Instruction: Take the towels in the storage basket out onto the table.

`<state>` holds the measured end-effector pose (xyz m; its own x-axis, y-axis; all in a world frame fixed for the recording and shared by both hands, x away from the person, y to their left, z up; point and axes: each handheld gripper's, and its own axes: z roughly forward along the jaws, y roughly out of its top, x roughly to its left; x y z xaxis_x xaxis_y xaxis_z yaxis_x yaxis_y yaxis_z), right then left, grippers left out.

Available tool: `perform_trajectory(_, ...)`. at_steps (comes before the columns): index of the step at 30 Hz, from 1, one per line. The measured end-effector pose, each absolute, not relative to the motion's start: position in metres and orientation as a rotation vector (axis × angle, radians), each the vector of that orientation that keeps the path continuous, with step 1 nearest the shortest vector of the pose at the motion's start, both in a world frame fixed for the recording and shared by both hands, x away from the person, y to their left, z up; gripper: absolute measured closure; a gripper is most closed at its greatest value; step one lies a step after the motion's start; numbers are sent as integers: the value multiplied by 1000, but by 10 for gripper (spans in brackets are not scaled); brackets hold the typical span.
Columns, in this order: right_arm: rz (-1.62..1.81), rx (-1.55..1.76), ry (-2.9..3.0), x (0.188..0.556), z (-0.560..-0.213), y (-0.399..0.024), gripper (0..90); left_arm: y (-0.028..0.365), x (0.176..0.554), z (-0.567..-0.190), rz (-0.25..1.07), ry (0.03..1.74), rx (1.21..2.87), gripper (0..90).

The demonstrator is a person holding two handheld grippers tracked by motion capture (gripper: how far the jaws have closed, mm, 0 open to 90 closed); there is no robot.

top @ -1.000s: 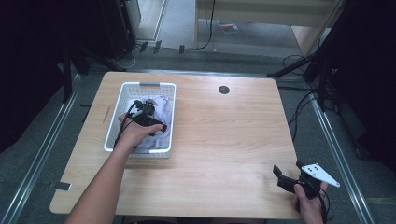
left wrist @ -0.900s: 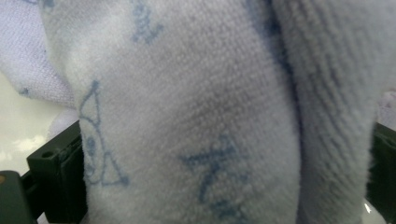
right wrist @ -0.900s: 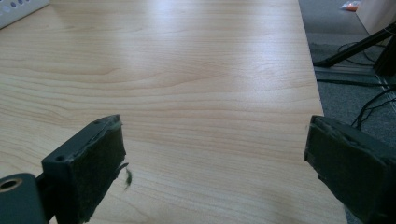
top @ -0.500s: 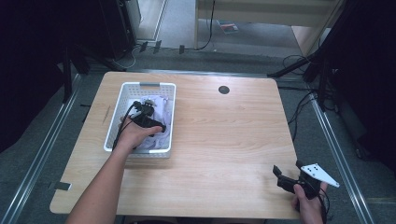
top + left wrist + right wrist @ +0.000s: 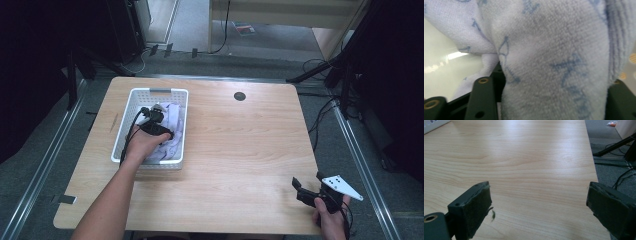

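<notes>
A pale lilac towel (image 5: 172,135) with blue print lies crumpled in a white slotted basket (image 5: 159,91) at the table's left. My left gripper (image 5: 156,114) reaches down into the basket. In the left gripper view a thick fold of the towel (image 5: 554,50) fills the gap between the two black jaws, which have just been closing and now press on it. My right gripper (image 5: 307,179) is held low near the table's front right corner. In its own view, the right gripper (image 5: 539,192) stands open, with bare wood between the pads.
The wooden table (image 5: 240,145) has a small round black grommet (image 5: 239,96) near its far edge. Cables and black stands lie on the floor beyond the table and to its right. The basket's corner (image 5: 434,125) shows at the right gripper view's top left.
</notes>
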<state>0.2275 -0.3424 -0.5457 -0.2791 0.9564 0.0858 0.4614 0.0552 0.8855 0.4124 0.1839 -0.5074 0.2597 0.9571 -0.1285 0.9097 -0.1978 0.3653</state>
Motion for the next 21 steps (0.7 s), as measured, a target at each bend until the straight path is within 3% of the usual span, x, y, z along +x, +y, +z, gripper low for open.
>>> perform_trajectory(8,1182,1413,1791,228,-546,-343,62,182,416,-498,174,1724,2212,513)
perform_trajectory(21,1193,1416,1792,228,-546,-344,62,198,416,-456,188,1727,2155,516)
